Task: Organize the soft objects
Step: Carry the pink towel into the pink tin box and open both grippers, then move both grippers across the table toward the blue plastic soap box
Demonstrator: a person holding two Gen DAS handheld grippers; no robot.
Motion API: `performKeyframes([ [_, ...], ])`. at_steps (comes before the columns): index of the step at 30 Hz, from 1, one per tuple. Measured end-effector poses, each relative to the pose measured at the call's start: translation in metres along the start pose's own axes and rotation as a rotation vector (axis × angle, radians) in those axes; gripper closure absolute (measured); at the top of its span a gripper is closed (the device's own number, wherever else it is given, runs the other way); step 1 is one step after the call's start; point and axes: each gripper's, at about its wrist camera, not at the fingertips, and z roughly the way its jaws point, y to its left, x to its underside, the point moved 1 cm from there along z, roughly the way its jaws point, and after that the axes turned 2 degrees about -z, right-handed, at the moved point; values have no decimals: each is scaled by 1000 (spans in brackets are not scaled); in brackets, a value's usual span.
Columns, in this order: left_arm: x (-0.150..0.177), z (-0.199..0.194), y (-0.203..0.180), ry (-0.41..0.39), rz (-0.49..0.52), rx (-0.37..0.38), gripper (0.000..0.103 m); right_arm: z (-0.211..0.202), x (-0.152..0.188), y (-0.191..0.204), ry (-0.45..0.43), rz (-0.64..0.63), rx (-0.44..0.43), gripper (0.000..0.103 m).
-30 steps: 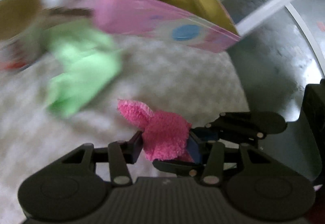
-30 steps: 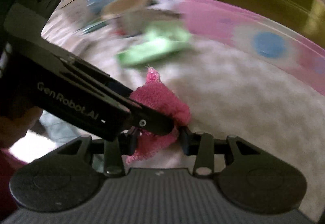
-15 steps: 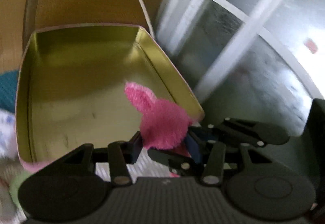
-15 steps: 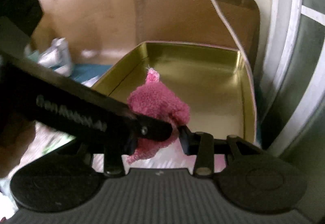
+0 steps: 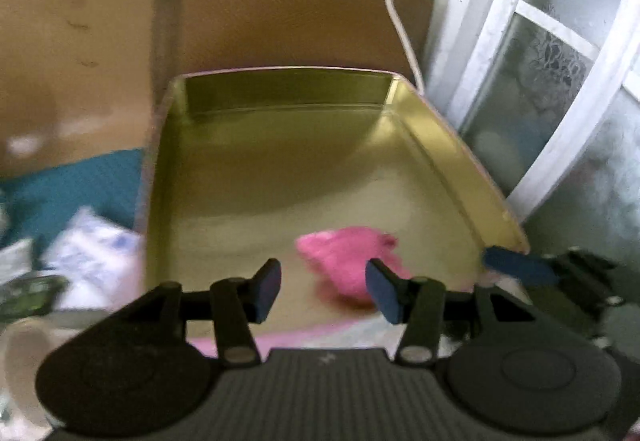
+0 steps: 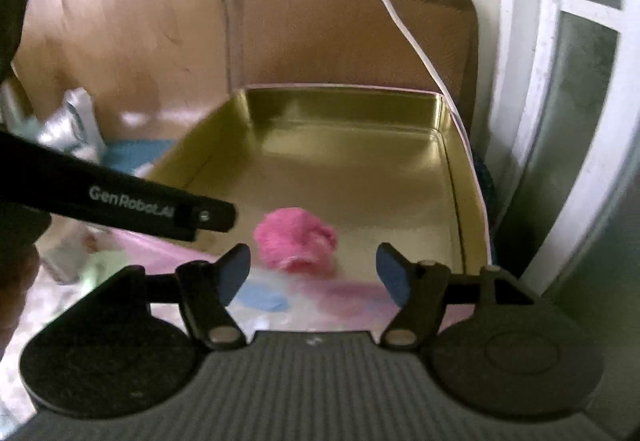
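Spreading apart at the bottom of each wrist view, both pairs of jaws are opening with nothing gripped: the left gripper (image 5: 323, 289) and the right gripper (image 6: 314, 273) each show blue pads standing clear of the cloth. Just beyond them the pink cloth (image 6: 295, 240), a small fuzzy bundle, lies loose on the floor of the gold-lined tin (image 6: 460, 177), close to the tin's near wall; in the left view the same cloth (image 5: 348, 261) sits partly behind the right-hand pad. The tin's outer wall is pink with a blue spot. In the right view the left gripper's black arm (image 6: 132, 201) reaches in from the left over the tin's edge. Behind the tin its brown lid (image 6: 352, 29) stands upright, a white cable (image 6: 400, 21) running down across it. A white window frame (image 5: 500, 21) stands to the right.
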Motion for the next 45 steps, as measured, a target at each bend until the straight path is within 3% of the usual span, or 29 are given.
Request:
performKeyframes([
  [4, 27, -36, 11, -17, 40, -96, 46, -26, 22, 22, 12, -4, -88, 32],
  [8, 66, -60, 27, 1, 38, -156, 44, -13, 40, 52, 155, -72, -213, 33],
  [14, 119, -71, 66, 128, -81, -226, 44, 15, 49, 86, 295, -126, -264, 35],
  [17, 134, -75, 78, 169, -91, -286, 44, 23, 57, 101, 364, -147, -273, 39],
  [22, 153, -84, 99, 198, -123, -325, 44, 17, 66, 125, 367, -211, -286, 40],
  [31, 181, -94, 126, 222, -133, -325, 44, 16, 71, 164, 384, -275, -318, 44],
  [35, 183, -102, 140, 224, -90, -288, 44, 20, 67, 189, 403, -267, -308, 52],
  [40, 190, -121, 174, 232, -57, -229, 44, 26, 66, 236, 409, -286, -324, 57],
  [45, 198, -149, 226, 222, -121, -208, 44, 32, 49, 272, 350, -295, -337, 57],
])
